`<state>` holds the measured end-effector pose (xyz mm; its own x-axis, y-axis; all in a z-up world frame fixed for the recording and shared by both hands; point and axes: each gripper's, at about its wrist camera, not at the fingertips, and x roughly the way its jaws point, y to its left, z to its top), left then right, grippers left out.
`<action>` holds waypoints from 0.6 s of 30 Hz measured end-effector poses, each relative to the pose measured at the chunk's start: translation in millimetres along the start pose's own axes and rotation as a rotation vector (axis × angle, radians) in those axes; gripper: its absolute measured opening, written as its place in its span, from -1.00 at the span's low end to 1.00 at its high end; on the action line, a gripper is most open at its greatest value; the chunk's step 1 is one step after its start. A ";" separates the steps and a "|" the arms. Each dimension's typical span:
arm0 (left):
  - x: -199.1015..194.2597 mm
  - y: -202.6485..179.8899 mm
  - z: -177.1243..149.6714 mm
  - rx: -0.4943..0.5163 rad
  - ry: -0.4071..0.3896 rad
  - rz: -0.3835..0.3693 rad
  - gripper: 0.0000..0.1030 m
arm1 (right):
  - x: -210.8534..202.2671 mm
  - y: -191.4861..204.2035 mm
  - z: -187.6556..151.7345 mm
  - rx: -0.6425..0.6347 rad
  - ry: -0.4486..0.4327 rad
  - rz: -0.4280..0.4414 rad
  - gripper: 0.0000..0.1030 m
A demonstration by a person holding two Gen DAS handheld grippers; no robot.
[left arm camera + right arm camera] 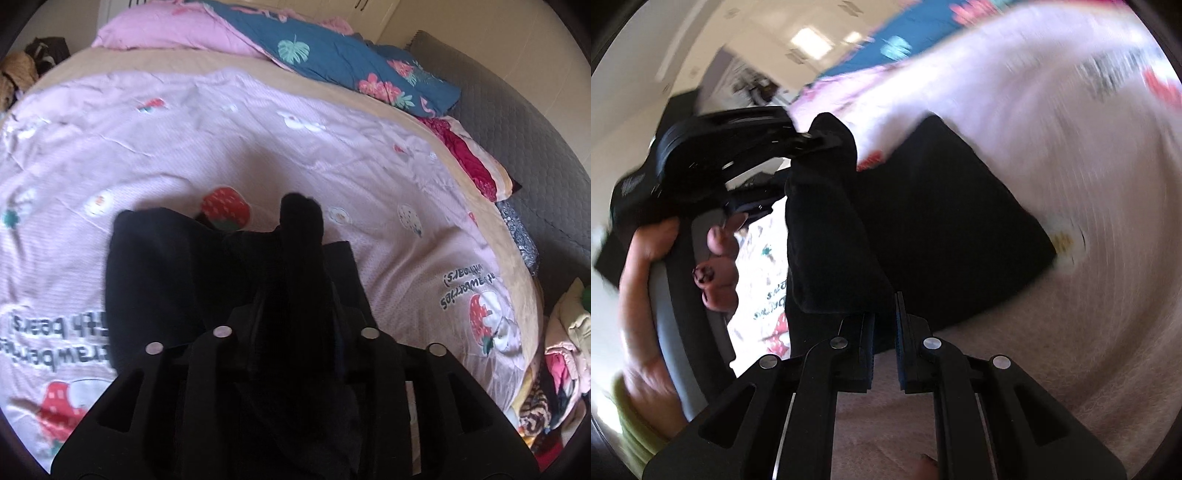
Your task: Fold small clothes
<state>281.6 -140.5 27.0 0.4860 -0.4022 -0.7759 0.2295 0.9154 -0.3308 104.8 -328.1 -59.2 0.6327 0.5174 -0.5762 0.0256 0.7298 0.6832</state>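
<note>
A small black garment [166, 266] lies on the pink printed bed cover [258, 129]. My left gripper [299, 295] is shut on a bunched edge of it and lifts that part up, so the cloth hides the fingers. In the right wrist view the same black garment [953, 221] hangs from the left gripper [809, 138], which a hand holds at the left. My right gripper [884, 332] is at the garment's lower edge, jaws nearly together with a narrow gap; the view is blurred.
A blue floral quilt [351, 62] and pink pillow [166, 29] lie at the far side of the bed. A grey sofa [517, 129] stands to the right. A pile of clothes [554, 350] sits at the right edge.
</note>
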 end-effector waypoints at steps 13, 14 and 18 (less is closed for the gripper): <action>-39.6 34.7 -24.0 0.047 -0.135 0.104 0.06 | -37.1 2.3 29.1 -0.041 -0.092 -0.007 0.53; -40.1 43.2 -31.9 0.056 -0.134 0.143 0.06 | -38.6 7.7 35.5 -0.082 -0.097 -0.013 0.55; -29.2 57.3 -51.0 0.073 -0.100 0.178 0.06 | -26.9 11.0 71.9 -0.087 -0.074 0.037 0.55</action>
<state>237.5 -75.4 3.3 0.6049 -0.2378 -0.7599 0.1919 0.9698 -0.1507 143.8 -366.1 -4.0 0.6871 0.5128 -0.5146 -0.0644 0.7485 0.6600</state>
